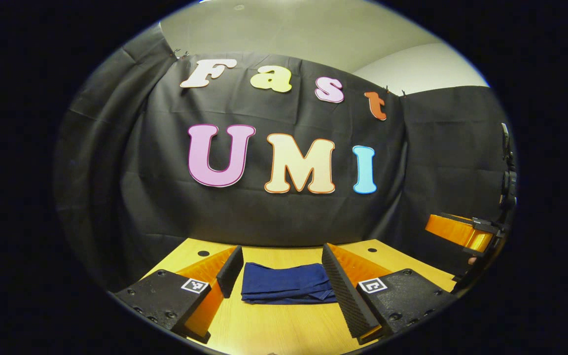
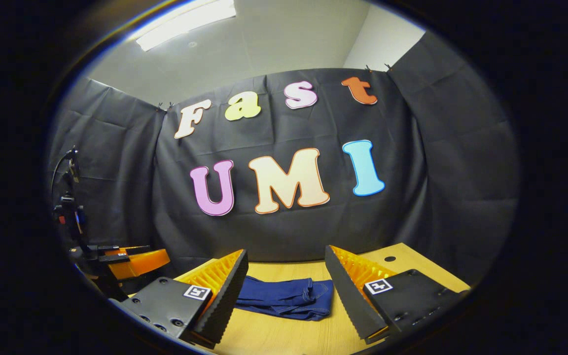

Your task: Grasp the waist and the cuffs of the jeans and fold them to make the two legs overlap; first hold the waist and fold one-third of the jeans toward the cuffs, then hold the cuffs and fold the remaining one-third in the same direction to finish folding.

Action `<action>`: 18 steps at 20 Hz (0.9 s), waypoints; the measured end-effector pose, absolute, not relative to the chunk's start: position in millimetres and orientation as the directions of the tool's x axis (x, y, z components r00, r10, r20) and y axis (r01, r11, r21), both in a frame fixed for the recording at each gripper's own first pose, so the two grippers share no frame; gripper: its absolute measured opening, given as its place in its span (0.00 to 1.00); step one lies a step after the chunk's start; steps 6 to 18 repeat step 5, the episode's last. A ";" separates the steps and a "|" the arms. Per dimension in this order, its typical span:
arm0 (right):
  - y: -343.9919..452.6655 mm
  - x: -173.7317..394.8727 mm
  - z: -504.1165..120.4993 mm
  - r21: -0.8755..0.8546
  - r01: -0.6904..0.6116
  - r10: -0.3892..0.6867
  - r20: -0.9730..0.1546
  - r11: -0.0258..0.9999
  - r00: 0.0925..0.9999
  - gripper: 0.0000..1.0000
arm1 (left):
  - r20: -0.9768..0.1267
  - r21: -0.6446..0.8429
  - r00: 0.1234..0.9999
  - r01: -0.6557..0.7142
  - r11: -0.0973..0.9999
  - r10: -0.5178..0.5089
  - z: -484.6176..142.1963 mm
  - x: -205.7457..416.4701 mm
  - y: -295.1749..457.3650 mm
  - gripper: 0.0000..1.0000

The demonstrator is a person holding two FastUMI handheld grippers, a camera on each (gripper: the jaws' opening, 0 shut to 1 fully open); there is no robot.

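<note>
Denim jeans (image 1: 286, 283) lie folded low in frame; left gripper (image 1: 282, 276) and right gripper (image 2: 286, 291) hang open, empty; judged finished, so withdraw without snagging.

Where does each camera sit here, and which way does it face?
Left gripper view: rides on the left gripper, faces forward over the wooden table to the folded jeans and the booth wall; its own open fingers frame the jeans, and the right gripper shows at the right edge.
Right gripper view: rides on the right gripper, faces the same way; its own open fingers frame the jeans, and the left gripper shows at the left.
Shared: jeans, table, wall.
</note>
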State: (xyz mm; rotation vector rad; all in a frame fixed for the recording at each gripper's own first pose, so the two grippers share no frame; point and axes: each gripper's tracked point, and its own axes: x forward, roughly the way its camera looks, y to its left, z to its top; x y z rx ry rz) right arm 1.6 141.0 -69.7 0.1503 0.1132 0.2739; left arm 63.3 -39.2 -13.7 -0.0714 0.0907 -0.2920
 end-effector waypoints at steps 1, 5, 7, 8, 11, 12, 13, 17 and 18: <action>141.9 0.1 -65.2 0.151 -0.260 0.273 -0.075 0.954 0.959 0.97 | -0.072 -0.081 0.952 0.292 0.953 -0.297 -9.9 61.6 -39.1 0.94; 147.1 -9.5 -57.2 0.142 -0.268 0.279 -0.067 0.953 0.958 0.97 | -0.030 -0.081 0.954 0.296 0.952 -0.299 6.4 63.7 -36.9 0.94; 147.1 -9.5 -57.2 0.142 -0.268 0.279 -0.067 0.953 0.958 0.97 | -0.030 -0.081 0.954 0.296 0.952 -0.299 6.4 63.7 -36.9 0.94; 147.1 -9.5 -57.2 0.142 -0.268 0.279 -0.067 0.953 0.958 0.97 | -0.030 -0.081 0.954 0.296 0.952 -0.299 6.4 63.7 -36.9 0.94; 147.1 -9.5 -57.2 0.142 -0.268 0.279 -0.067 0.953 0.958 0.97 | -0.030 -0.081 0.954 0.296 0.952 -0.299 6.4 63.7 -36.9 0.94; 147.1 -9.5 -57.2 0.142 -0.268 0.279 -0.067 0.953 0.958 0.97 | -0.030 -0.081 0.954 0.296 0.952 -0.299 6.4 63.7 -36.9 0.94; 147.1 -9.5 -57.2 0.142 -0.268 0.279 -0.067 0.953 0.958 0.97 | -0.030 -0.081 0.954 0.296 0.952 -0.299 6.4 63.7 -36.9 0.94; 147.1 -9.5 -57.2 0.142 -0.268 0.279 -0.067 0.953 0.958 0.97 | -0.030 -0.081 0.954 0.296 0.952 -0.299 6.4 63.7 -36.9 0.94; 147.1 -9.5 -57.2 0.142 -0.268 0.279 -0.067 0.953 0.958 0.97 | -0.030 -0.081 0.954 0.296 0.952 -0.299 6.4 63.7 -36.9 0.94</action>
